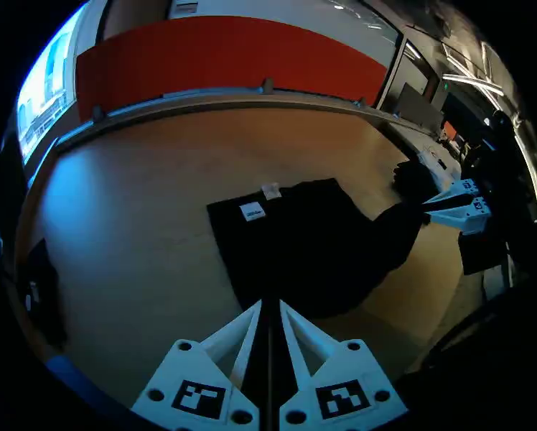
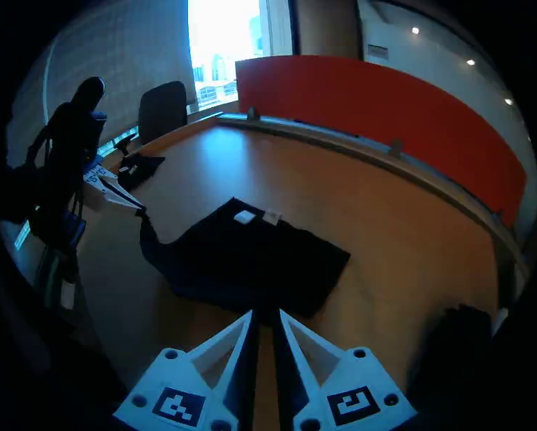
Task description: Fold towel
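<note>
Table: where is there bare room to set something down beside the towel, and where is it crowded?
Free: the broad bare table between the towel and the red divider, and, in the left gripper view, the wood left of it. Crowded: the near edge, where left gripper and right gripper pinch the towel.

Left tool (image 1: pixel 270 302): two white wedge fingers (image 1: pixel 229 337), tapering to narrow tips.
Markings: one black-and-white square marker (image 1: pixel 198 399) on each finger base, round holes (image 1: pixel 184 345) beside it.
Right tool (image 2: pixel 266 312): identical white wedge fingers, markers, holes.
</note>
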Demonstrator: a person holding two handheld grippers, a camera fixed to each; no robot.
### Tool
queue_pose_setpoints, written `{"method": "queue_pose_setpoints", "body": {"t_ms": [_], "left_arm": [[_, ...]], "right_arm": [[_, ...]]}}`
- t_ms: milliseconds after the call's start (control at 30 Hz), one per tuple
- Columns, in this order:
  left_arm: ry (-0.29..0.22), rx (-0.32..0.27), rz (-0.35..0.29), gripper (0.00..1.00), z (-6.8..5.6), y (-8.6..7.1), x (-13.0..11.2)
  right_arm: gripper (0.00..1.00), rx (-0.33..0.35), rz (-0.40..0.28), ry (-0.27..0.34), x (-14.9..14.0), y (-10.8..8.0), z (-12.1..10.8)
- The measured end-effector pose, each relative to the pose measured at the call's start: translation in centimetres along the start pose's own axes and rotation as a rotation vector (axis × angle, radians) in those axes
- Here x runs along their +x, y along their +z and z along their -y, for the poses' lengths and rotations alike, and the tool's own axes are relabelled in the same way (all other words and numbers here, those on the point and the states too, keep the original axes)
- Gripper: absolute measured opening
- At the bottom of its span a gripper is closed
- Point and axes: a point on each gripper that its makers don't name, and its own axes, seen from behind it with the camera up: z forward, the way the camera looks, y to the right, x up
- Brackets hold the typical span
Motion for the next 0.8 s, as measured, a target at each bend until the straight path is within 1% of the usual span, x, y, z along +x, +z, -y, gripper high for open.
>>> {"method": "queue_pose_setpoints", "body": {"t_ms": [200,300,500,733,800], "left_arm": [[-0.002,0.002,-0.024,0.02,1.1,1.7,2.2],[0.002,0.004,-0.025,0.02,1.5,2.2,2.8],[0.015,-0.01,-0.044,0.02,1.0,1.9,3.2],[0.016,0.0,-0.028,0.02,1.2,1.7,2.4],[0.021,0.003,-0.021,0.06,1.2,1.6,2.1]], "right_arm": [[0.12,-0.013,0.008,0.016,0.6,1.7,-1.9],[0.12,-0.012,0.016,0.021,0.6,2.3,-2.3],[0.12,-0.006,0.022,0.014,0.2,2.5,-2.1],[0.12,-0.005,0.026,0.015,0.0,2.4,-2.0],[0.12,-0.005,0.027,0.013,-0.1,2.3,-2.1]]}}
